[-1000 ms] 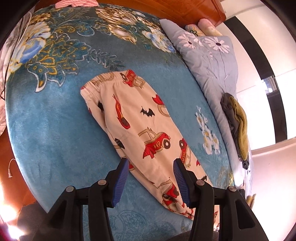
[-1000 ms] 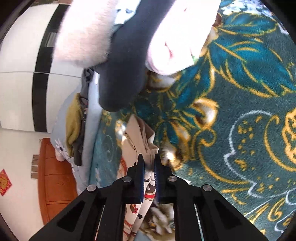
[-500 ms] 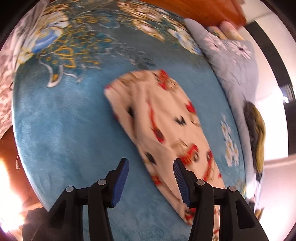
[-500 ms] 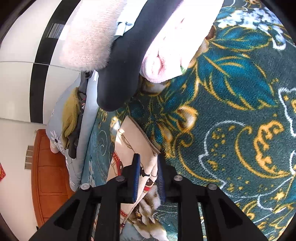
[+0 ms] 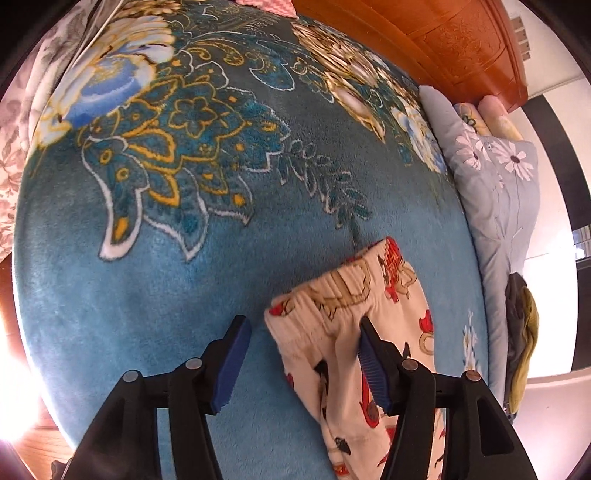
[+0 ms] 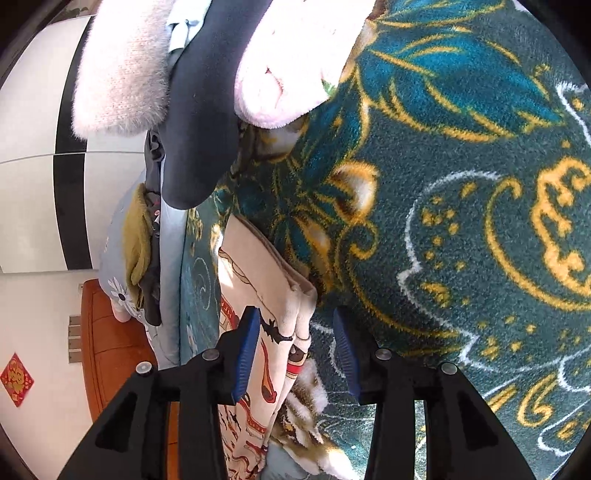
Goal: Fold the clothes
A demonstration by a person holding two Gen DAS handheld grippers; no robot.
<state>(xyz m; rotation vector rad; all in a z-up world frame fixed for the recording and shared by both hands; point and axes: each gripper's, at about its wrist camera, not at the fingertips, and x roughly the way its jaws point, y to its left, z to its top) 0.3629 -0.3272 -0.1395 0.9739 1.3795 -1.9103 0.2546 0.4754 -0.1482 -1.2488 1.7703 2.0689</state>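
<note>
Cream children's trousers printed with red cars lie folded lengthwise on a teal flowered blanket. In the left wrist view their elastic waistband lies just ahead of my left gripper, whose jaws are opening; the waistband's left corner sits between the blue pads, untouched. In the right wrist view the trousers' cuff end lies flat between the pads of my right gripper, whose jaws are also opening and no longer press the cloth.
A pale blue quilt with daisies runs along the bed's right side, with dark and olive clothes on it. An orange wooden headboard stands behind. Pink and navy fluffy garments are piled past the cuff end.
My left gripper has moved along the trousers from the lower leg up to the waistband and spread wider. My right gripper, shut on the cuff earlier, has let go of it.
</note>
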